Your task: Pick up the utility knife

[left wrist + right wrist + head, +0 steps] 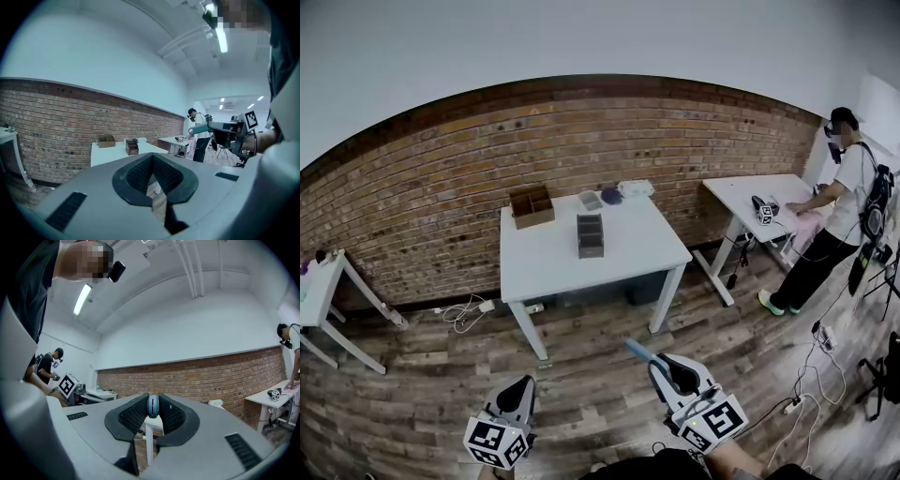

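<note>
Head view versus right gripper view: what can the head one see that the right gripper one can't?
Only the head view: the wooden box and the dark organizer on the white table. Only the right gripper view: the ceiling light. Both: the brick wall, and the right gripper shut on the blue utility knife.

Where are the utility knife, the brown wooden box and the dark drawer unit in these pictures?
utility knife (153, 406), right gripper view, its blue end held between the jaws.
brown wooden box (532, 205), head view, its open top.
dark drawer unit (590, 235), head view, its front face.
</note>
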Demonstrator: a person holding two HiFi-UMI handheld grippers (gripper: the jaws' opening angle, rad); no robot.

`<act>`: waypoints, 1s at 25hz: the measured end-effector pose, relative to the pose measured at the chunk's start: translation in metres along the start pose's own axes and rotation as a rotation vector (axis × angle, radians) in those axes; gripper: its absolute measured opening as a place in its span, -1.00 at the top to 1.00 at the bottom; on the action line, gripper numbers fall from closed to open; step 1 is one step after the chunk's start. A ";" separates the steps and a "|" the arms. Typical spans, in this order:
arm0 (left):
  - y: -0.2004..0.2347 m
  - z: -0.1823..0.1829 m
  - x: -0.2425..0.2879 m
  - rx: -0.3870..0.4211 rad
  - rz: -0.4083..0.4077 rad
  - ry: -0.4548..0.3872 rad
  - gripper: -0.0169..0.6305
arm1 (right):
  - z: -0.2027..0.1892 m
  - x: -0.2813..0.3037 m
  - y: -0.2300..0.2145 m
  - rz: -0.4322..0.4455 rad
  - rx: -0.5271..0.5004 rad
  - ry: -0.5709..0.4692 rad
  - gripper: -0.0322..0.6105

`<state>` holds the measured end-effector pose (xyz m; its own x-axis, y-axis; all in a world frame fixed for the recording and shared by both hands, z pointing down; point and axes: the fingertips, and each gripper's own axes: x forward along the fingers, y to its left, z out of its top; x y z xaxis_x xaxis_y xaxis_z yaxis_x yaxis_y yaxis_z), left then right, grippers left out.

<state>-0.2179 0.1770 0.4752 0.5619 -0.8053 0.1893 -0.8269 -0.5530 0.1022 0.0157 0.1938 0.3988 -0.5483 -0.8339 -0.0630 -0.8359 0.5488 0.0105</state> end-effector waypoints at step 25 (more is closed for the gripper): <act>-0.093 0.017 0.026 -0.008 0.041 -0.021 0.98 | 0.003 -0.065 -0.069 0.039 0.012 -0.017 0.68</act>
<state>-0.1258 0.2036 0.4540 0.5274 -0.8318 0.1731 -0.8496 -0.5173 0.1029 0.1091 0.2108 0.3995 -0.5801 -0.8106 -0.0798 -0.8133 0.5819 0.0015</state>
